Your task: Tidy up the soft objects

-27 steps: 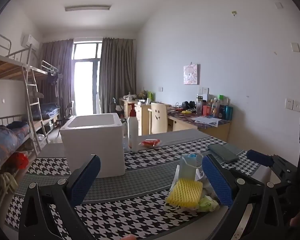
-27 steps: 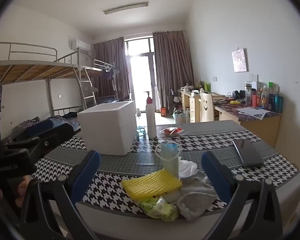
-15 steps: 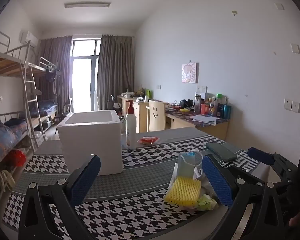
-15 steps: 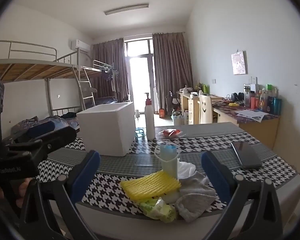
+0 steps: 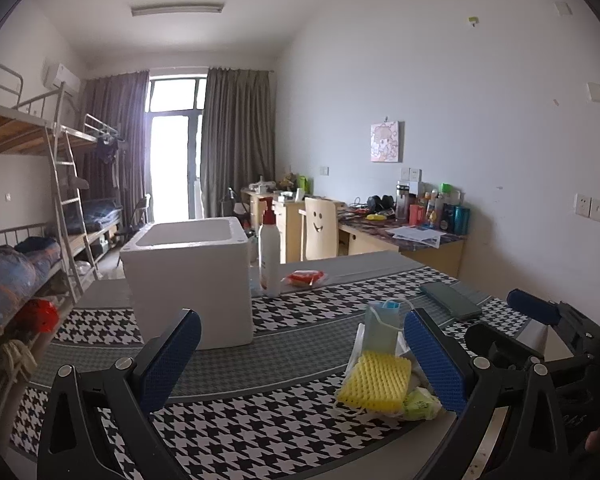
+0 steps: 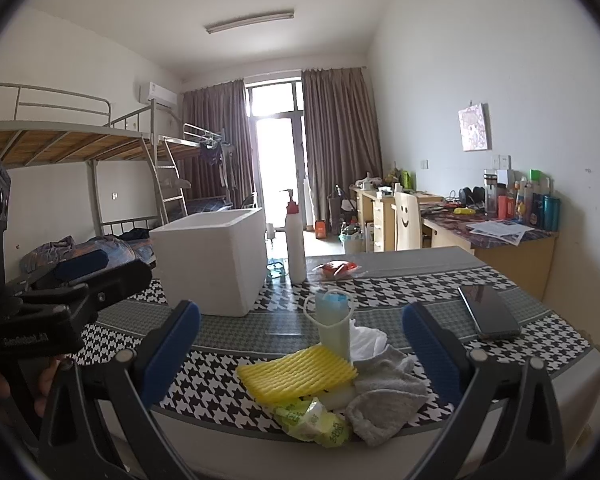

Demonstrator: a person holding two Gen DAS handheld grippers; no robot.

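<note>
Both grippers hang spread and empty just off the near edge of the tabletop (image 6: 520,280): the right gripper (image 6: 300,344) faces the heap of soft things there, yellow foam net (image 6: 296,374), grey sock (image 6: 388,396), while the left gripper (image 5: 300,356) looks toward the white foam box (image 5: 192,276) further in, likely their destination.

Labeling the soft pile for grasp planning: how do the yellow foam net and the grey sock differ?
Colour and texture: the yellow foam net is bright yellow and ribbed; the grey sock is dull, fuzzy knit.
Shape: the foam net lies as a flat rectangle; the sock is crumpled and irregular.
Position: in the right wrist view the foam net sits left in the pile, the sock right, near the table edge.
Shared: both are soft and lie ungrasped in one pile.
</note>
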